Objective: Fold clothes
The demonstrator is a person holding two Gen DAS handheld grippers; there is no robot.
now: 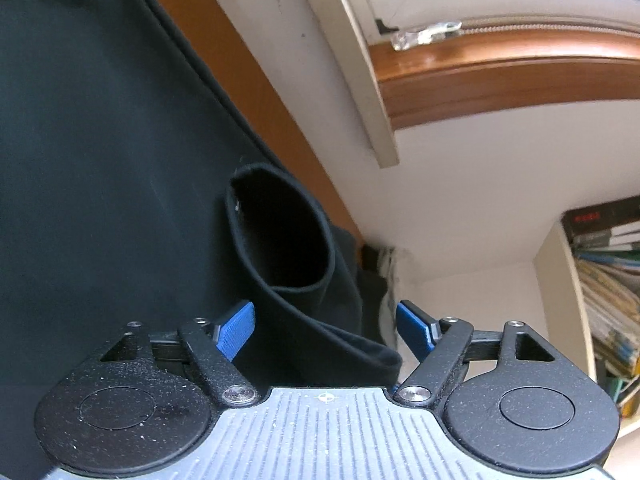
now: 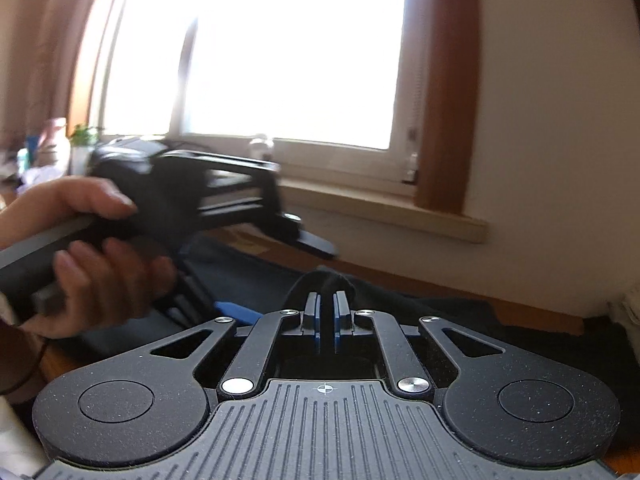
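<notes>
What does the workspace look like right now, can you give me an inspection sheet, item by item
Surface: wooden table, mostly covered by cloth.
Job's things: black garment spread out; its sleeve cuff stands open between the left fingers.
Clutter: small potted plant and blurred items by the window.
Grippers: left gripper open around the sleeve; right gripper shut on a pinch of black fabric; a hand holds the left tool.
Cables: nothing seen.
Surroundings: bright window, wooden sill, shelf of books.
</notes>
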